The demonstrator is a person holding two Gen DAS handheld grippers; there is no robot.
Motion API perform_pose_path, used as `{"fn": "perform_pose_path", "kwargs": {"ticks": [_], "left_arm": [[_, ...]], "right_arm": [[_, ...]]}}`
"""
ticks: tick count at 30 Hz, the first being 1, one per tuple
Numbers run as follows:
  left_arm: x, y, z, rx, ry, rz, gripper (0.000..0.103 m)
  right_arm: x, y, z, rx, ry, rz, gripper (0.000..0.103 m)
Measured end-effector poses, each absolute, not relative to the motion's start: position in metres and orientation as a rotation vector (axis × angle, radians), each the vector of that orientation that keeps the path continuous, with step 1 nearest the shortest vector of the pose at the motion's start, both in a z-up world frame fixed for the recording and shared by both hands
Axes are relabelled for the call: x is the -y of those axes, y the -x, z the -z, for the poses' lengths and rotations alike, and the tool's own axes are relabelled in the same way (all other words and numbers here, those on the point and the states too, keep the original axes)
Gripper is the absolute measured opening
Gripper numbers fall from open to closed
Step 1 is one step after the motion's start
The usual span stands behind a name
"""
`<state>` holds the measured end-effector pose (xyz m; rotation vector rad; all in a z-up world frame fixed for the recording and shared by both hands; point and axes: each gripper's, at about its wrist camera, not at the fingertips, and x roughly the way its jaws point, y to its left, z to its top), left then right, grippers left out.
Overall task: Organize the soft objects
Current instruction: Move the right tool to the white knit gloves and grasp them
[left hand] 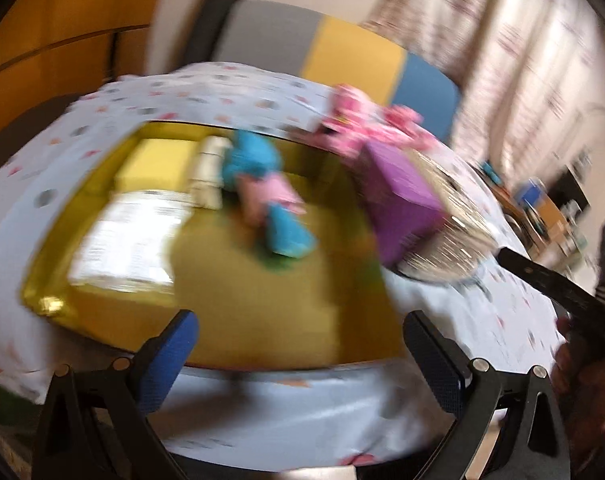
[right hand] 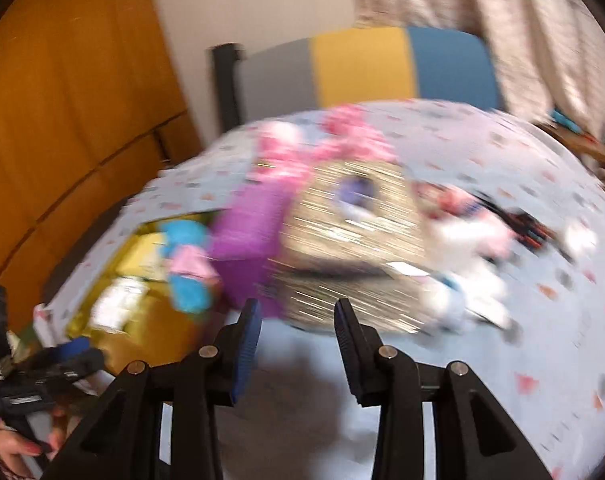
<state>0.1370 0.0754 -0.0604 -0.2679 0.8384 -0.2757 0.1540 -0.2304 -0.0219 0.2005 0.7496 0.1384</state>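
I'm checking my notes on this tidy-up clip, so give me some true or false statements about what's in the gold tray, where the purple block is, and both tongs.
1. The left tongs are open and empty. True.
2. A blue-and-pink soft toy lies in the shiny gold tray. True.
3. The purple foam block is clamped in the right tongs. False: those tongs hold nothing; the block lies by the glittery silver piece.
4. The tablecloth is plain black. False: pale blue, spotted.

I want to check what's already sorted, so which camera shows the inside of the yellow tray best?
The left wrist view: the yellow tray fills the middle, contents visible though blurred. The right wrist view shows only a foreshortened corner at far left.
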Motion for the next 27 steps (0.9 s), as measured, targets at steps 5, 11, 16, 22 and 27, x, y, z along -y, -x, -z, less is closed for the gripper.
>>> {"fn": "perform_pose_path", "kwargs": {"ticks": [5,11,16,22,27], "left_arm": [[-0.011,-0.127,0.059,-0.858,0.165,0.449,0.103],[0.038,-0.113,0.059,-0.867,0.107,0.556,0.103],[0.051,-0.108,0.053,-0.859,0.077,0.556,0.103],[0.052,-0.107,0.049,-0.840,0.053,0.538,0.103],[0.061,-0.114,0.050,-0.853,0.030,0.532,0.103]], "right_arm": [[0.308,-0.144,0.061,-0.825,-0.392,0.009,0.038],[0.361,-0.171,0.093,-0.851,-0.634,0.040,0.038],[0.380,-0.212,0.113,-0.864,-0.920,-0.030,0.049],[0.379,-0.242,0.129,-0.875,-1.010,-0.016,0.052],[0.387,-0.240,0.137,-0.819,-1.036,-0.078,0.034]]}}
